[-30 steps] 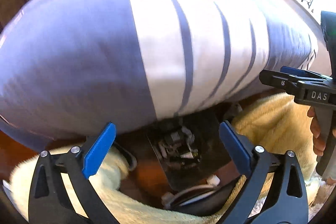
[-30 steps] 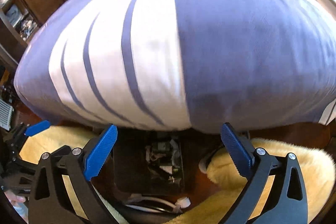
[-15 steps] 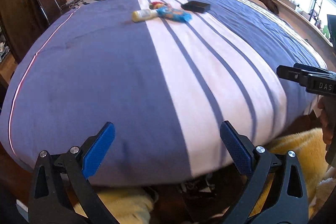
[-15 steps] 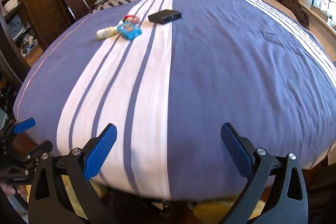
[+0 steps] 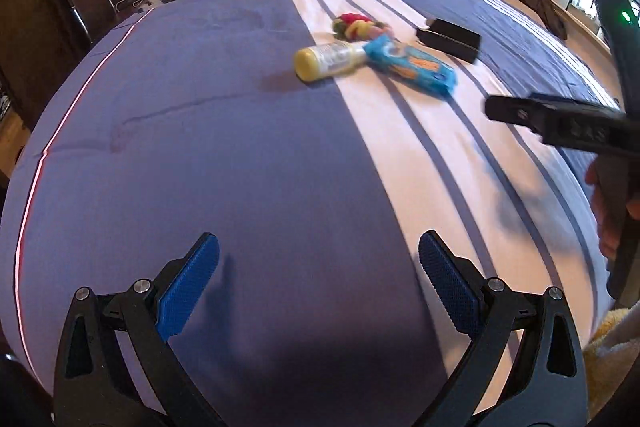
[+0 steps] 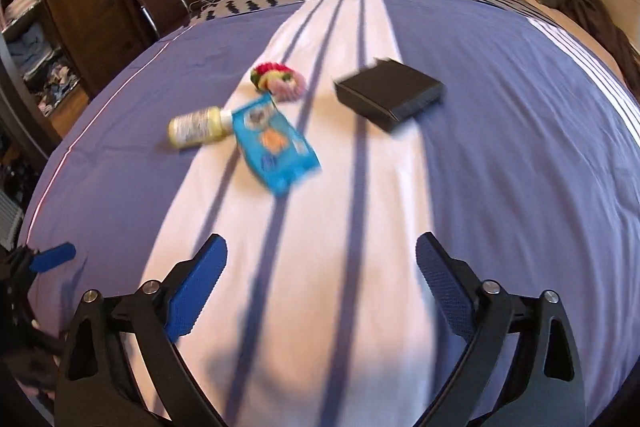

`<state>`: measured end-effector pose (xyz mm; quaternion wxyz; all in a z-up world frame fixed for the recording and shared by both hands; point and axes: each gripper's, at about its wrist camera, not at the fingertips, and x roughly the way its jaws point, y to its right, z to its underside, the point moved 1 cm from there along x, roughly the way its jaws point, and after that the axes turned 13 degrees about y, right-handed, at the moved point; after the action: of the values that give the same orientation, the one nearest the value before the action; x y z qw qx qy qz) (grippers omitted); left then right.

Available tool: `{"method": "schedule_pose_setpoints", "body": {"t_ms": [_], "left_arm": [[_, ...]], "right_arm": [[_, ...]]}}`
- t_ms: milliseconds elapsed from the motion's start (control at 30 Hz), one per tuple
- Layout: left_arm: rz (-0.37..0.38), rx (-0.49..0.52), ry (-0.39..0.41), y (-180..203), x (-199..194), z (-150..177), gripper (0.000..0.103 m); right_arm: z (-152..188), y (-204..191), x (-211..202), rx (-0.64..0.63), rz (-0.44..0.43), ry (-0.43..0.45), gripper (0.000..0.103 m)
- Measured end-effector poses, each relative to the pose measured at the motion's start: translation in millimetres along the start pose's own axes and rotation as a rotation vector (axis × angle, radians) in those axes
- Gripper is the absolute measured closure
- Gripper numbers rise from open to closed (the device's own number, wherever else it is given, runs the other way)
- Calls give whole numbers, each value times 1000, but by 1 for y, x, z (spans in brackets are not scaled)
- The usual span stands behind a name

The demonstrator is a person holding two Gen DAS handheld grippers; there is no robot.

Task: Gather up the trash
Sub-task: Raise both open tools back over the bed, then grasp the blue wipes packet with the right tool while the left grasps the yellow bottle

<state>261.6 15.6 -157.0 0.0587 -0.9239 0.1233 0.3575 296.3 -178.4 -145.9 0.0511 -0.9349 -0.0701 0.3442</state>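
Both grippers have been raised from the foot of the bed, so the blue-and-white striped bedspread (image 6: 500,155) is now seen from above. Nothing is held by the left gripper (image 5: 319,285) or the right gripper (image 6: 321,283); both are spread wide. Mid-bed, well ahead, a yellow bottle (image 6: 197,127) is touched by a blue snack wrapper (image 6: 276,145), with a colourful scrunchie (image 6: 278,81) just beyond and a black box (image 6: 390,94) nearby.

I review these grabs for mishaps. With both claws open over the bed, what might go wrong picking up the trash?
The yellow bottle lies on its side touching the blue wrapper, so it may roll when nudged. The soft bedspread could get pinched. The black box might be grabbed mistakenly.
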Motion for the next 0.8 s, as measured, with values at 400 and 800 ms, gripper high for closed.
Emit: {"method": "schedule_pose_setpoints", "body": {"t_ms": [400, 800], "left_arm": [[11, 5, -9, -12, 55, -38, 8], [0, 75, 38, 8, 112, -94, 9]], "right_arm": [[-29, -28, 74, -130, 11, -57, 43], [-28, 11, 39, -78, -23, -45, 65]]}}
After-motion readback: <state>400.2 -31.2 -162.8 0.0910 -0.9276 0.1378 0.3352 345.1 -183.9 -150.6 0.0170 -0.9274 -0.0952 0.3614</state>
